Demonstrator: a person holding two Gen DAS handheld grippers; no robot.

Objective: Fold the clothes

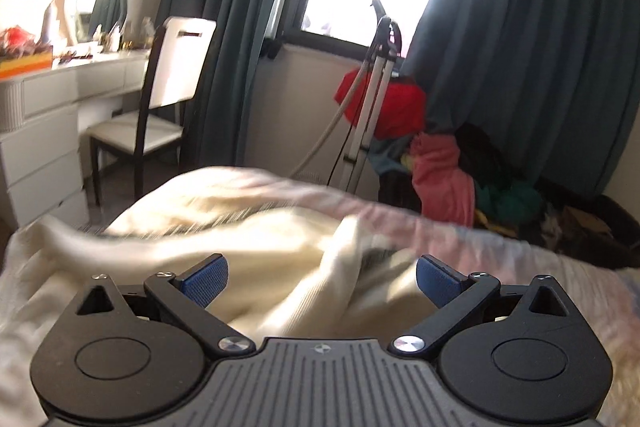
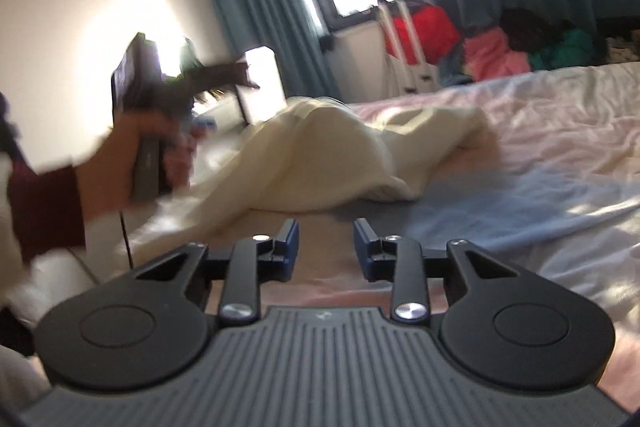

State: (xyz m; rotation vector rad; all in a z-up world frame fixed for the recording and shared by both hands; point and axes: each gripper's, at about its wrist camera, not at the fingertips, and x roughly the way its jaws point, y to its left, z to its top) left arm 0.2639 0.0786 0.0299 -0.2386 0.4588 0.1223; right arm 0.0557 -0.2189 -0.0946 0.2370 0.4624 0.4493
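- Covering most of the lower frame in both views, the bed (image 2: 540, 155) carries a pale pink sheet, wrinkled and sunlit.
- On it lies the garment (image 2: 320, 155) — cream, soft, rumpled in a heap, at 12 o'clock from the right gripper and well ahead of it; in the left view it fills the space right in front of the fingers, blurred.
- A pile of clothes (image 1: 440, 163) in red, pink and green sits beyond the bed at 2 o'clock by the curtain (image 1: 540, 47).
- A chair (image 1: 160, 99) stands at 10 o'clock beside a white dresser.
- The left gripper (image 1: 322, 281) has its jaws spread wide with cloth between and below them, nothing pinched; whether the pads touch the cloth I cannot tell.
- The right gripper (image 2: 326, 247) hovers over bare sheet, jaws parted, holding nothing.
- Judged step: the start — the garment is not yet spread flat.
- The next move likely calls for each gripper to find an edge or corner, pinch it, and pull the heap out flat before any fold.
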